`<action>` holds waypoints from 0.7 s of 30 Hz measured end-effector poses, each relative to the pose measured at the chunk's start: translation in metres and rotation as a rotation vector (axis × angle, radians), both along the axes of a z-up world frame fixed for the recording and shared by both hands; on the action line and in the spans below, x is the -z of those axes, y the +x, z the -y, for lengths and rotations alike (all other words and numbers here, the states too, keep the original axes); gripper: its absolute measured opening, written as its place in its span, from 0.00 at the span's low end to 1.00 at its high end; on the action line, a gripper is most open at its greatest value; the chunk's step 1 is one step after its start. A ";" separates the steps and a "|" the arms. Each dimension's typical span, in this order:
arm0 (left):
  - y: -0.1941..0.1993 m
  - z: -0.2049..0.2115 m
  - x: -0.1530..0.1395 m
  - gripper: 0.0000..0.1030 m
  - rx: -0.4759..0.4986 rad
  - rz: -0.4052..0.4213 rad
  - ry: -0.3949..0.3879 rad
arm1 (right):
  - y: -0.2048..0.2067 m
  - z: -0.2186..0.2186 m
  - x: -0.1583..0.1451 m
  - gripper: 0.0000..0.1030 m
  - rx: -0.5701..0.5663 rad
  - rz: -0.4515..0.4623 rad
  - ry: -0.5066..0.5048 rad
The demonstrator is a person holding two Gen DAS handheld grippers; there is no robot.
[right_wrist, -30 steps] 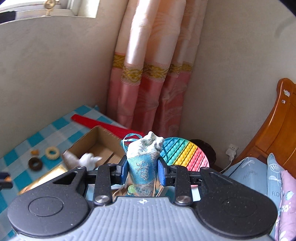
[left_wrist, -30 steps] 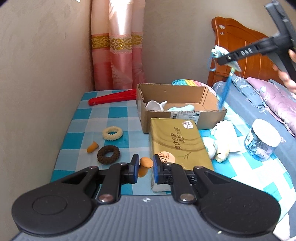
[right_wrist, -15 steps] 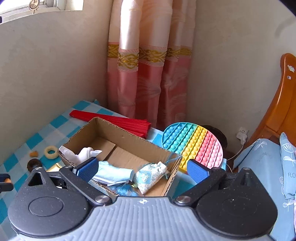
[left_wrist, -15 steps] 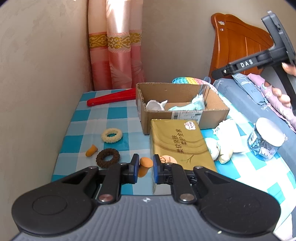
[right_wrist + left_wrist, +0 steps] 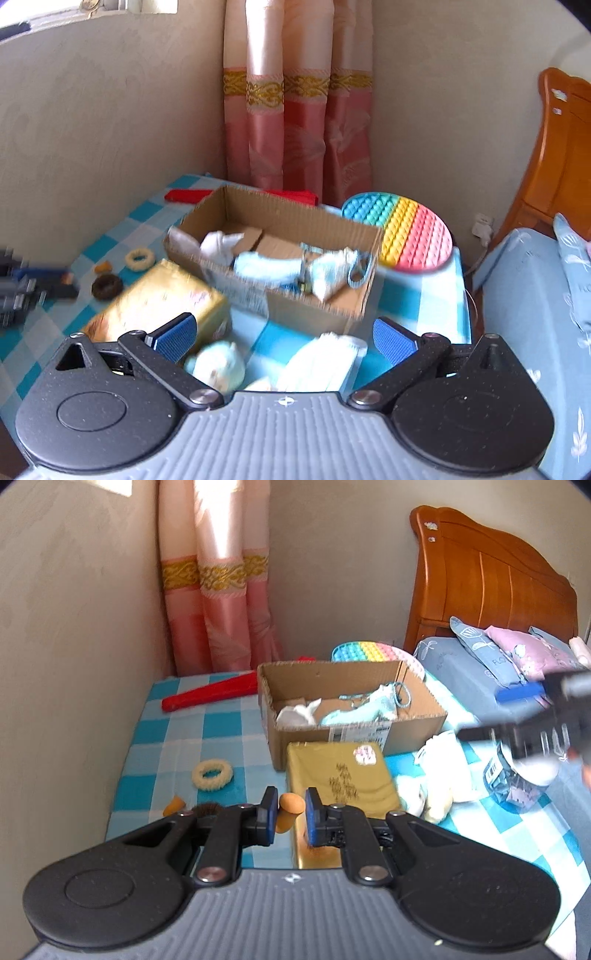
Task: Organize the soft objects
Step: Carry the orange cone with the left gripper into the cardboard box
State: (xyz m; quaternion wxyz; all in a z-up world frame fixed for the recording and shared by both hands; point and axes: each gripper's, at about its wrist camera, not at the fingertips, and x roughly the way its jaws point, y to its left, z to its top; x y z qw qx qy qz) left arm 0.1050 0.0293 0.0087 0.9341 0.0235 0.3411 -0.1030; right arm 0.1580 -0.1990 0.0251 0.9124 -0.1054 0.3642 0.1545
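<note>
1. Checked blue-and-white cloth covers the surface [image 5: 173, 738] in the corner by the pink curtain [image 5: 218, 602], with a wooden headboard [image 5: 491, 579] off to the right.
2. A second ago the right gripper [image 5: 284, 338] held a blue embroidered pouch [image 5: 332, 273] above the cardboard box [image 5: 321, 317]; that pouch now lies inside the box, beside a pale blue cloth [image 5: 266, 267] and a white cloth [image 5: 221, 242].
3. The right gripper's fingers [image 5: 173, 336] are spread wide and hold nothing. Since half a second ago it has pulled back from the box, and now looks down on a white folded cloth [image 5: 325, 362] and a small pale plush toy [image 5: 218, 365] lying just in front of the box.
4. The left gripper [image 5: 290, 818] has kept its narrow gap throughout, with an orange sponge [image 5: 290, 808] between the fingers [image 5: 269, 816]; whether they are squeezing it I cannot tell.
5. On the cloth, a cream hair tie [image 5: 212, 774], another orange sponge [image 5: 173, 805] and a dark hair tie [image 5: 207, 808] still wait, beside a gold tissue pack [image 5: 340, 779].
6. So one soft item is newly stowed. My guess is the white cloth or the plush is the right gripper's next pick, and the orange sponge goes into the box from the left.
</note>
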 end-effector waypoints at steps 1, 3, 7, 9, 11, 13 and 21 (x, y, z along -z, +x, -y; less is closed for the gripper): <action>0.002 0.002 -0.003 0.13 0.006 0.006 0.005 | -0.008 -0.001 0.004 1.00 0.008 0.007 -0.001; 0.008 0.007 -0.009 0.13 0.013 0.020 0.017 | -0.024 -0.002 0.012 1.00 0.013 0.006 0.005; 0.024 0.018 -0.022 0.13 0.049 0.042 0.019 | -0.047 0.002 0.025 1.00 0.034 0.004 0.034; 0.037 0.026 -0.028 0.14 0.065 0.049 0.028 | -0.054 0.004 0.031 1.00 0.052 -0.001 0.041; 0.049 0.035 -0.033 0.14 0.085 0.060 0.043 | -0.060 0.007 0.037 1.00 0.062 -0.006 0.045; 0.067 0.044 -0.037 0.14 0.097 0.064 0.049 | -0.065 0.009 0.042 1.00 0.064 -0.013 0.044; 0.136 0.079 -0.039 0.14 0.149 0.025 0.046 | -0.071 0.018 0.045 1.00 0.083 -0.006 0.057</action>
